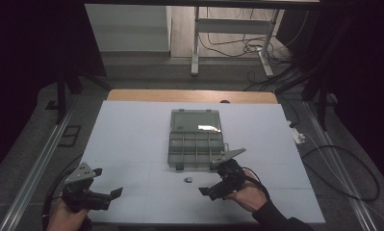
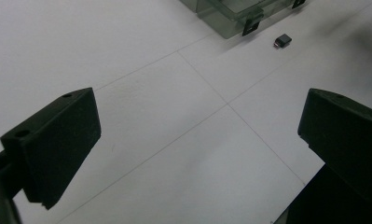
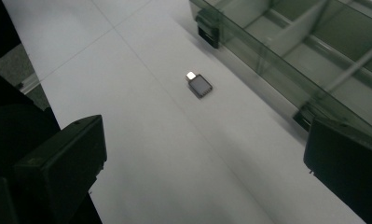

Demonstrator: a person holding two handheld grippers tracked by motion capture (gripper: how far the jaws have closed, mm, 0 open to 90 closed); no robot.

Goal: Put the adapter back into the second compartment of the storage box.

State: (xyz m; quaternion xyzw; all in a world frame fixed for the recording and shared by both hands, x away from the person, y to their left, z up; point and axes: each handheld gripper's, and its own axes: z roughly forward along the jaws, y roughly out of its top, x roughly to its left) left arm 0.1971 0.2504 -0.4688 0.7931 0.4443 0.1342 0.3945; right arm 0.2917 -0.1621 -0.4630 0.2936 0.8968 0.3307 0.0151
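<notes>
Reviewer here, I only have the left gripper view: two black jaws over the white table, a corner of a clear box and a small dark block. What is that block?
Observer: In the right gripper view the small dark rectangular block has a bright metal tab at one end, like a tiny USB adapter.
Operator: Is the box open?
Observer: Yes. The high view shows the clear plastic compartment box with its lid laid back flat, away from the person.
Operator: Where is the other gripper?
Observer: The right gripper sits near the box's front right corner, jaws apart, pointing towards the block.
</notes>
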